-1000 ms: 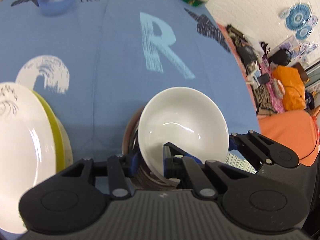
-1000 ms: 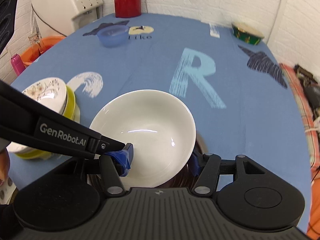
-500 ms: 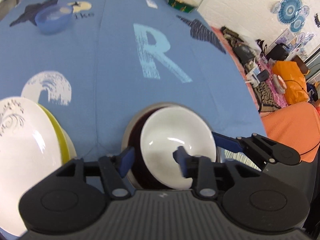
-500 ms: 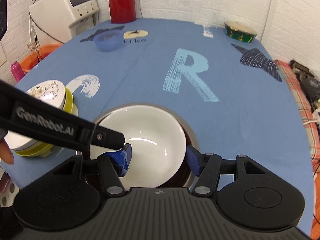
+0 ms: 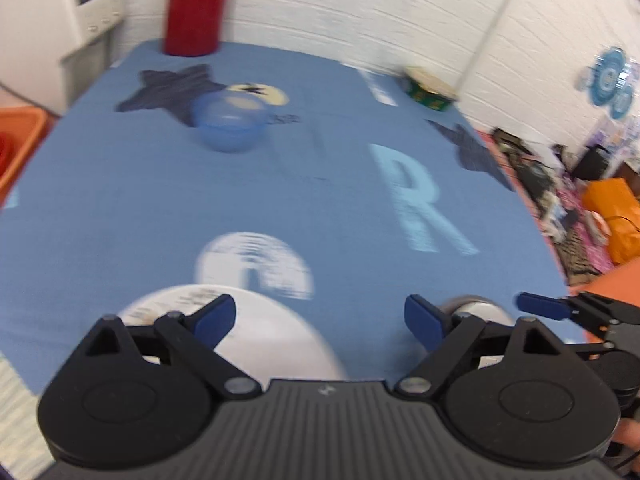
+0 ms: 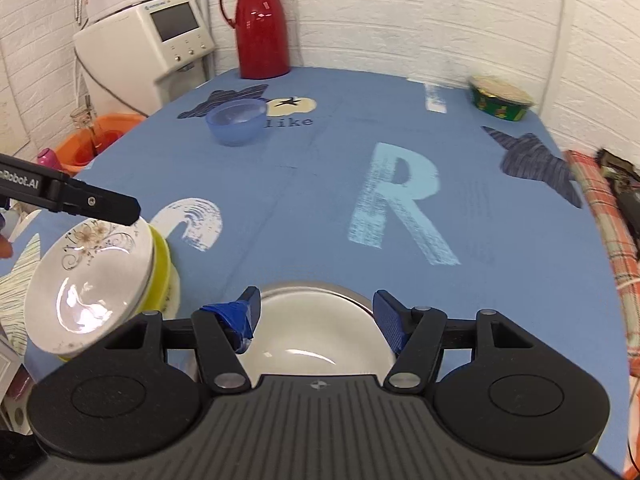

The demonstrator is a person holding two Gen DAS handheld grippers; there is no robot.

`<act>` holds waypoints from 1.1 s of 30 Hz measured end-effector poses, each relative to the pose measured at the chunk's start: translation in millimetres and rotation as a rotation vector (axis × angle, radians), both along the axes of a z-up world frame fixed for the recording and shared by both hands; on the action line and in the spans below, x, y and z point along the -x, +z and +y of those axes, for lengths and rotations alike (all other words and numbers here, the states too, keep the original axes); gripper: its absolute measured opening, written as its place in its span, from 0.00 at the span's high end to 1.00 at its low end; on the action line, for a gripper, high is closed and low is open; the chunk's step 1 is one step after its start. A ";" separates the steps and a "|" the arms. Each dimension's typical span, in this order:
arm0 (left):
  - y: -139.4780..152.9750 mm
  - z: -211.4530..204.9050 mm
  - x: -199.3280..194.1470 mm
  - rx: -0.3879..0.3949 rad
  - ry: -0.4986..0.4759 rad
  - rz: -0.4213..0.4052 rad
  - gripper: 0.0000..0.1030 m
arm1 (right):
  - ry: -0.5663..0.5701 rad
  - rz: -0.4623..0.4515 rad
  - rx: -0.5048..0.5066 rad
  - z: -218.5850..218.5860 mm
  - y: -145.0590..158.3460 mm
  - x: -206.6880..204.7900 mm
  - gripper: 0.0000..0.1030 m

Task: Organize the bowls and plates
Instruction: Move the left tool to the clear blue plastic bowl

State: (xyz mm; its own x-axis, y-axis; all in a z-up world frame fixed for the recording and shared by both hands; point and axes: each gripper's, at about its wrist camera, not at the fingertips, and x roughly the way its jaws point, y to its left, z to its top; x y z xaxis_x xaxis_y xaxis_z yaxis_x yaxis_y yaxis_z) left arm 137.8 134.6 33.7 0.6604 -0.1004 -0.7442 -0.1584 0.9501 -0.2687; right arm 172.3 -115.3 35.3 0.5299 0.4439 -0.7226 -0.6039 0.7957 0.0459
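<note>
While your right gripper [image 6: 316,316] hovers with its jaws wide apart and holding nothing, the white bowl [image 6: 316,340] lies directly beneath it, nested inside a metal bowl [image 6: 348,292] whose rim shows just beyond the blue pads. Your left gripper [image 5: 320,320] is likewise spread wide and empty; its view is blurred, and its left finger [image 5: 212,314] overlaps the near white plate [image 5: 256,332], though whether it touches cannot be told. Seen from the right wrist, that flower-patterned white plate [image 6: 92,276] sits tilted on top of a stack of yellow plates [image 6: 162,268] at the near left of the table, with the tip of your left gripper just above its far rim. Both stacks rest on a blue tablecloth [image 6: 304,200] printed with a white swirl [image 6: 196,220] just beyond the plate stack and a pale letter R [image 6: 400,200] farther right. Well beyond, toward the far left, a translucent blue bowl [image 6: 236,122] stands upright and alone on the cloth. At the far right edge sits a green patterned bowl [image 6: 502,100], well apart from the blue one. Farthest back, a red thermos jug [image 6: 262,28] stands at the table's rear against the white brick wall, with a white appliance [image 6: 152,48] beside it.
</note>
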 end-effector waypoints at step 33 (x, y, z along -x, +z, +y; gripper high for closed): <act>-57.5 157.5 -252.7 0.017 0.223 0.085 0.17 | 0.139 0.124 0.011 248.3 -51.0 -229.0 0.51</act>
